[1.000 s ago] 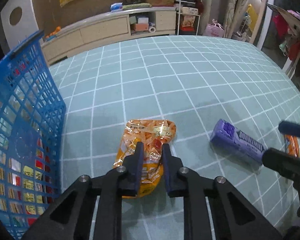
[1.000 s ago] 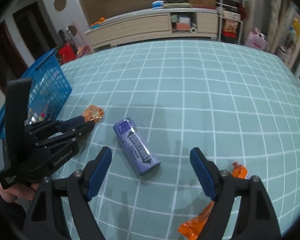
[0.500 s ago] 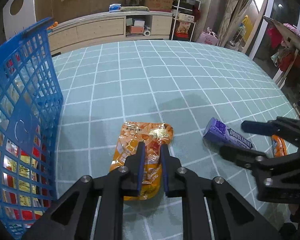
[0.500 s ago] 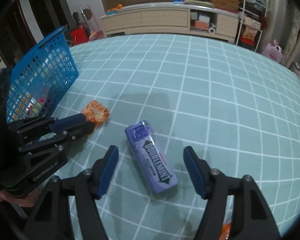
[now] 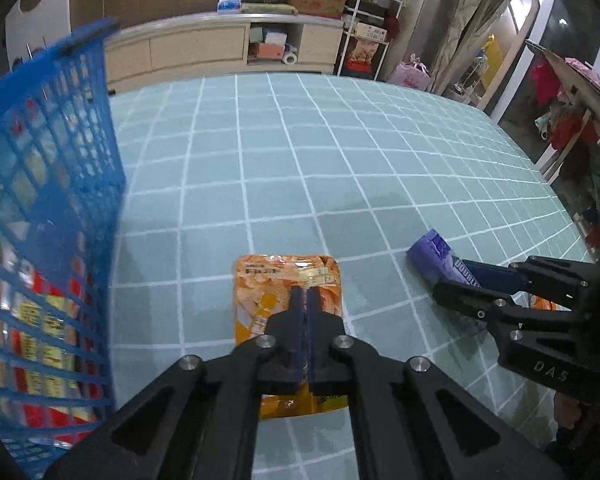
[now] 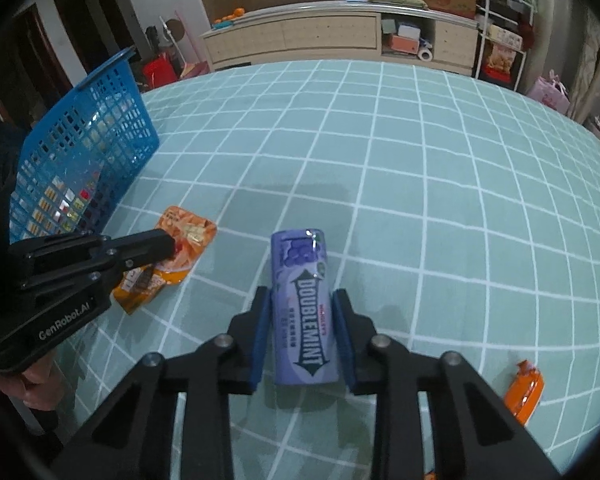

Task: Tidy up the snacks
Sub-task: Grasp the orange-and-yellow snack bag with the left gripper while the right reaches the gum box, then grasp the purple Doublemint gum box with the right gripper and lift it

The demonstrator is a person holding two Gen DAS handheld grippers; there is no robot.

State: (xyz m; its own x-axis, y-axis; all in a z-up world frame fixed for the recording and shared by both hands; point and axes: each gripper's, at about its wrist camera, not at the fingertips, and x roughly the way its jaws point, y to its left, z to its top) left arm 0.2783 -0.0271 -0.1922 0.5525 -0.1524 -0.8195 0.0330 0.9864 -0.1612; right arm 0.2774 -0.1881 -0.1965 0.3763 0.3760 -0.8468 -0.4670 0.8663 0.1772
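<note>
An orange snack packet (image 5: 276, 276) lies on the teal checked cloth, and my left gripper (image 5: 305, 292) is shut on its middle; the right wrist view shows that gripper (image 6: 168, 246) pinching the packet (image 6: 188, 236). A purple Doublemint can (image 6: 302, 264) lies on its side between the fingers of my right gripper (image 6: 301, 294). Those jaws are closing, with the blue pads against both sides of the can. In the left wrist view the right gripper (image 5: 452, 278) straddles the can (image 5: 432, 248) at the right.
A blue mesh basket (image 5: 60, 160) holding several packets stands at the left, also seen as the basket (image 6: 92, 128). A small orange packet (image 6: 524, 390) lies at the near right. A hand (image 6: 32, 380) holds the left gripper. Cabinets and shelves stand beyond the table.
The left jaws went from a narrow gap to fully together on the orange packet. The right gripper came down over the purple can and its wide jaws narrowed onto it.
</note>
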